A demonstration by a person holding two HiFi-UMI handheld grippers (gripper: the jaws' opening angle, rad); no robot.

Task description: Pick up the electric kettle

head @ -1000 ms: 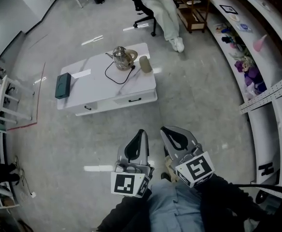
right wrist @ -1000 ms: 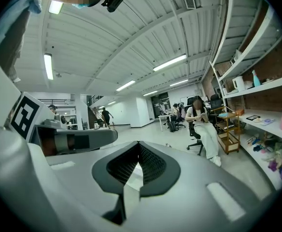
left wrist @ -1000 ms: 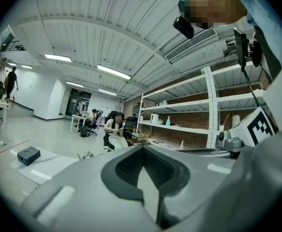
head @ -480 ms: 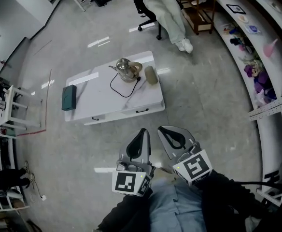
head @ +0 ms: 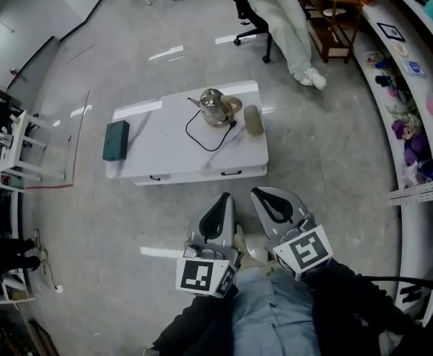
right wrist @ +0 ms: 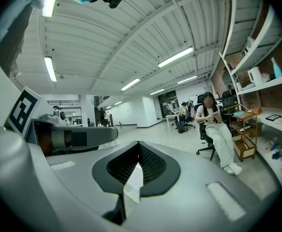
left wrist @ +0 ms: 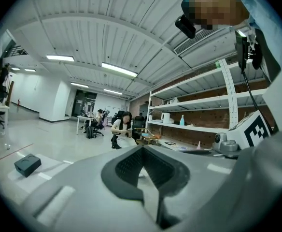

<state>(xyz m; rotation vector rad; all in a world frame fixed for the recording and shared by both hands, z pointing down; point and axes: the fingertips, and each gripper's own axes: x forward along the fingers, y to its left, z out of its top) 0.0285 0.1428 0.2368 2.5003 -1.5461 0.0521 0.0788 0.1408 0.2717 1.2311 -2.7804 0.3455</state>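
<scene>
Kettle [head: 215, 107] is being left upright near the far edge of the worktop [head: 164, 150]. Cord [head: 202, 136] is looped just in front of the kettle, roll [head: 254, 119] just right of it, box [head: 116, 140] well left of it. Left gripper [head: 222, 202] and right gripper [head: 265, 196] are being held side by side over the floor, well short of the kettle. Both are fully closed and empty, probably being kept that way for the approach. Nothing is being reached yet. Cord is being flagged as a likely snag on lift.
</scene>
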